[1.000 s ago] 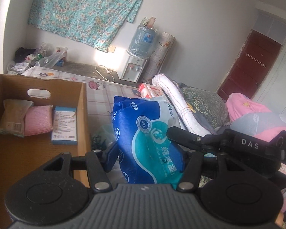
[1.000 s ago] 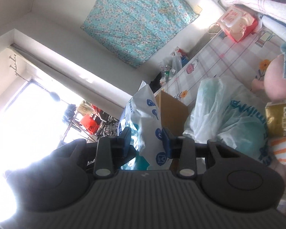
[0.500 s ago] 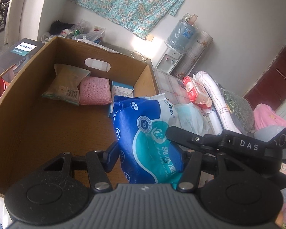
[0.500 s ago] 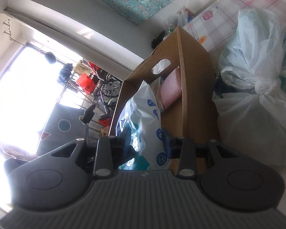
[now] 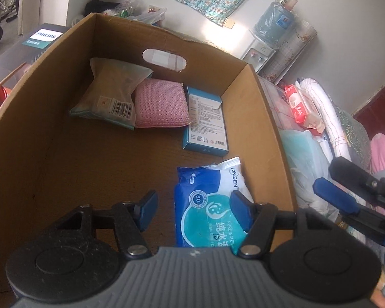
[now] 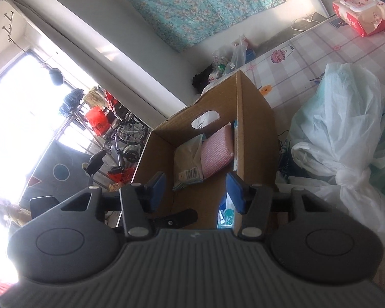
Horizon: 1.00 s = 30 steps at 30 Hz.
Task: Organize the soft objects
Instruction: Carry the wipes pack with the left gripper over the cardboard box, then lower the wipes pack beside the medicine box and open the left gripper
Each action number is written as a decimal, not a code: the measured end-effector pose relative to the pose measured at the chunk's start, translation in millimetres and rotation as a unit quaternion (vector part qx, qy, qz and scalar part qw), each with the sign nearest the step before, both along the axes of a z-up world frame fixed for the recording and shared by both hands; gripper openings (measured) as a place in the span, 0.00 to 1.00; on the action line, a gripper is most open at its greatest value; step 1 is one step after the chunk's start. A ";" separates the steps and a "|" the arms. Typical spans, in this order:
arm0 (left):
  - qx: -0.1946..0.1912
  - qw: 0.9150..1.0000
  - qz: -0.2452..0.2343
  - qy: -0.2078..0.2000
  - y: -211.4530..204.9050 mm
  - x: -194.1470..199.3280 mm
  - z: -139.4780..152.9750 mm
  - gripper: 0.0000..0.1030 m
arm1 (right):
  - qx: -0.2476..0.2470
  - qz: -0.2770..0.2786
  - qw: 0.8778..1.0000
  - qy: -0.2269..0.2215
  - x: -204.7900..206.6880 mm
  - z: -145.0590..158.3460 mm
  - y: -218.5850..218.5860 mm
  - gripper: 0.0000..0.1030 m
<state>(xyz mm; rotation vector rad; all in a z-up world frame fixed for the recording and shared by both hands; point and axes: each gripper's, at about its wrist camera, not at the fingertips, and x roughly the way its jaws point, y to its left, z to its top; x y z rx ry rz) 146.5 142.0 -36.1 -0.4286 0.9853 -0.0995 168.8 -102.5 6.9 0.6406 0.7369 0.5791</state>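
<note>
1. The left wrist view looks down into the cardboard box (image 5: pixel 64 138): the blue wipes pack (image 5: pixel 210 205) lies on its floor by the right wall, under the left gripper (image 5: pixel 193 211), whose fingers are spread apart and grip nothing.
2. The right wrist view shows the same box (image 6: pixel 256 128) from outside; the right gripper (image 6: pixel 196 192) is also spread wide and empty, with only a sliver of the pack (image 6: pixel 225 213) visible.
3. Further in lie a tan packet (image 5: pixel 113 95), a pink sponge (image 5: pixel 160 102) and a blue carton (image 5: pixel 206 123).
4. Outside, knotted plastic bags (image 6: pixel 341 138) crowd the box's right wall.
</note>
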 end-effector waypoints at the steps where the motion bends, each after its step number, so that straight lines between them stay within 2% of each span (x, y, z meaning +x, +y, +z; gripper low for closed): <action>1: -0.004 1.000 -0.002 0.011 -0.7 2.8 -4.7 0.61 | -0.001 -0.004 1.000 0.000 -1.5 -1.0 -4.0 0.50; 5: 0.003 0.998 -0.029 0.047 -10.4 9.1 -14.3 0.61 | 0.010 -0.012 1.000 0.009 -2.1 -10.2 -16.2 0.50; 8: 0.022 0.995 -0.070 0.062 -17.0 8.8 -14.1 0.62 | 0.017 -0.013 1.000 0.012 -2.9 -14.7 -20.1 0.50; 12: 0.083 0.983 -0.137 0.088 -25.9 7.9 -11.0 0.63 | 0.022 -0.014 1.000 0.011 -2.2 -17.2 -26.2 0.51; 17: 0.104 0.966 -0.192 0.136 -40.2 19.2 -23.4 0.65 | 0.035 -0.020 0.999 0.020 -0.7 -23.9 -31.5 0.51; 21: 0.145 0.953 -0.206 0.166 -54.2 30.4 -41.4 0.67 | 0.037 -0.026 0.999 0.026 -2.8 -26.9 -36.8 0.51; 24: 0.151 0.951 -0.209 0.172 -56.7 35.5 -43.4 0.68 | 0.036 -0.036 0.998 0.025 -5.4 -27.1 -44.0 0.51; 30: 0.178 0.947 -0.218 0.154 -65.1 43.8 -42.9 0.71 | 0.041 -0.050 0.997 0.032 -5.3 -33.3 -53.6 0.51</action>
